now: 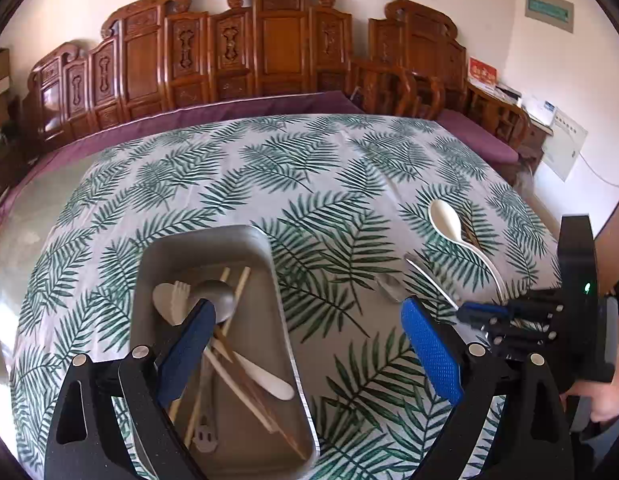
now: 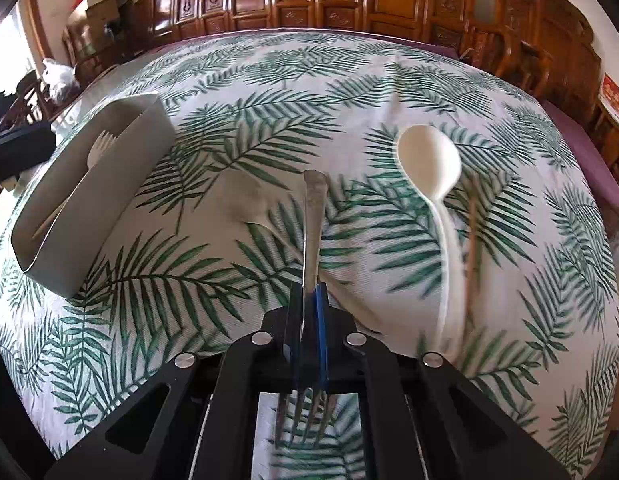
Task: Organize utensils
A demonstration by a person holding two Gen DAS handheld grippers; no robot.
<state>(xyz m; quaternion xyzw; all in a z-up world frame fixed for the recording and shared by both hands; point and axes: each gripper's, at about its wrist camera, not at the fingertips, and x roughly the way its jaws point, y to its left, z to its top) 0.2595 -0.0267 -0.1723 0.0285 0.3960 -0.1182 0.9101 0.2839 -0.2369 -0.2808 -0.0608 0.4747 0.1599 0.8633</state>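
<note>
In the right wrist view the fork's (image 2: 314, 216) tines sit behind the right gripper (image 2: 309, 320), partly hidden by its frame; a thin stick (image 2: 471, 240) beside the white spoon (image 2: 429, 160) is blurred. Both grippers point steeply down at the worktop (image 1: 309, 168). The right fingers are pressed onto the fork's handle, which juts forward between them. The left gripper (image 1: 305, 340) hovers with fingers spread, one over the tray (image 1: 269, 264) of utensils, the other near the right gripper (image 1: 485, 312).
</note>
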